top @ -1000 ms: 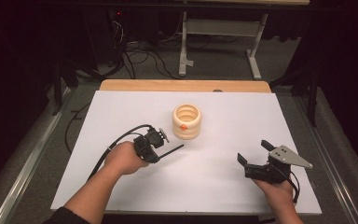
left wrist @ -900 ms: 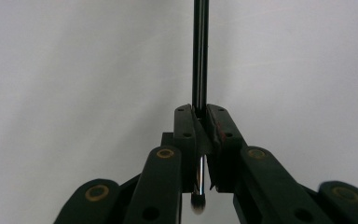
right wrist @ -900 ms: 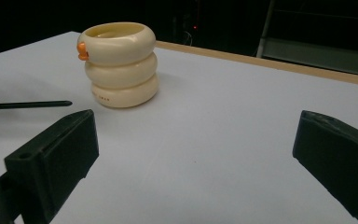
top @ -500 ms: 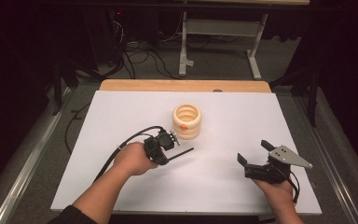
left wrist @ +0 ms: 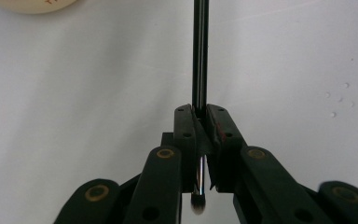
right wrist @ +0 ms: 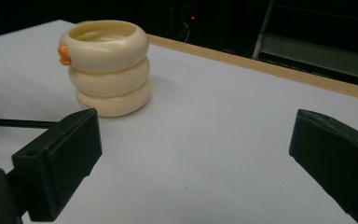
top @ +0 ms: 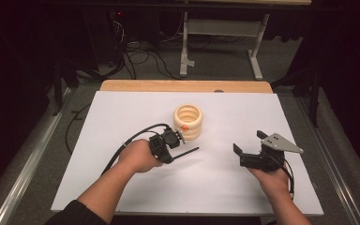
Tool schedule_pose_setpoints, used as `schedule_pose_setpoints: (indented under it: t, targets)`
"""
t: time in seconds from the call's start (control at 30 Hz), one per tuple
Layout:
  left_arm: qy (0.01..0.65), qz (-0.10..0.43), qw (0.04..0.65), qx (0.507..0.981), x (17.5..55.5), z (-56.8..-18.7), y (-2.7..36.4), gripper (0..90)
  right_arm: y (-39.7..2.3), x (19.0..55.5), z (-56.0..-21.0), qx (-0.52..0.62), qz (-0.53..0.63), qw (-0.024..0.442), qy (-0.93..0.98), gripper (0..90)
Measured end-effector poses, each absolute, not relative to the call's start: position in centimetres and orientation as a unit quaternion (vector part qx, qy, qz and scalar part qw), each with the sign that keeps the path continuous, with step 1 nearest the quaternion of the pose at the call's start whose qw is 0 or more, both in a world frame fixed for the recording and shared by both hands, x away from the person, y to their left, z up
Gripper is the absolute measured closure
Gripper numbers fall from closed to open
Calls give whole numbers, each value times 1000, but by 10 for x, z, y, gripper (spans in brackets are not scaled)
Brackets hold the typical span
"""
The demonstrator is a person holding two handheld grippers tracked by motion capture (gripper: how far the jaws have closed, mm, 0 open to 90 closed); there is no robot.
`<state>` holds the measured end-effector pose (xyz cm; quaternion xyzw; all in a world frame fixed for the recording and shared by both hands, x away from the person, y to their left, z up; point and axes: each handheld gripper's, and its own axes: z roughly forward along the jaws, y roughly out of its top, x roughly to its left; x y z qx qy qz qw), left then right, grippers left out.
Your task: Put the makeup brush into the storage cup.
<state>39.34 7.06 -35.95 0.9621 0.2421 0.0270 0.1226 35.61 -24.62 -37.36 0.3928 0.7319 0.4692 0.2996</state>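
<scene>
A cream holder (top: 187,122) made of three stacked rings, with a small orange mark on its rim, stands on the white tabletop (top: 122,117). Just in front of it and to its left, my left gripper (top: 171,156) is shut on a thin black brush (top: 187,152). The brush handle sticks out to the right. In the left gripper view the handle (left wrist: 200,51) runs up from between the pads and the bristle tip (left wrist: 197,205) hangs below them. My right gripper (top: 248,143) stands open at the right with nothing between its pads. The right gripper view shows the holder (right wrist: 107,70) ahead on the left and the brush handle (right wrist: 14,123).
A wooden strip (top: 187,86) runs along the table's far edge. Behind it are a metal stand (top: 220,33) and cables on the floor. A cable (top: 122,145) trails from the left gripper.
The left hand has carried the brush to the right, closer to the holder. The right gripper has shifted a little forward and to the left, still open.
</scene>
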Motion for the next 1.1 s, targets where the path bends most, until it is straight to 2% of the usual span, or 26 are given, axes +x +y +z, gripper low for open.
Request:
schedule_pose_setpoints:
  t: [0.2,0.53,1.1]
  targets:
    - [239,31,121,963,393,-360,71,831,-241,373,-383,392,439,307,748,38]
    - [232,31,118,965,389,-362,66,831,-249,369,-403,404,412,308,757,49]
    - [231,32,123,965,384,-355,70,831,-230,361,-411,330,307,395,801,49]
